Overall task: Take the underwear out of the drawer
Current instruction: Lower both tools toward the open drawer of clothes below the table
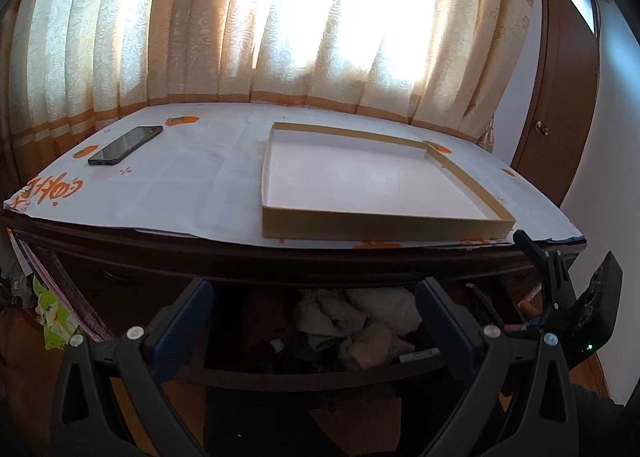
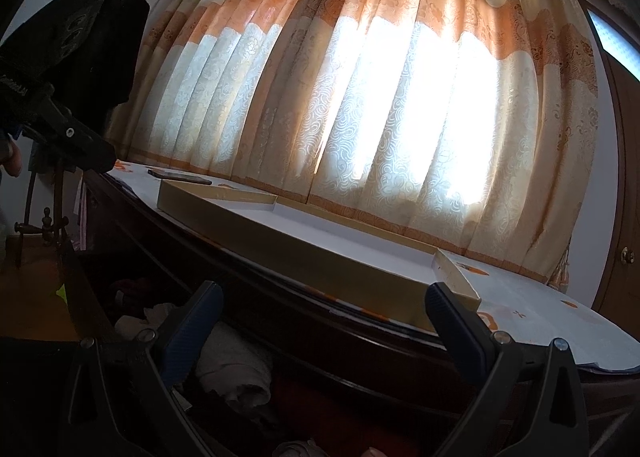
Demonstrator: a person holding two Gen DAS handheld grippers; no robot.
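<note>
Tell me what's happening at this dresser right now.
A person holds a two-finger gripper in each hand over an open drawer full of bunched-up cloth. The left gripper and right gripper are both open and hold nothing. No garment has been lifted out yet. On the dresser top sit a shallow cardboard tray, which has nothing in it, and a dark phone, in front of a sunlit curtain.
</note>
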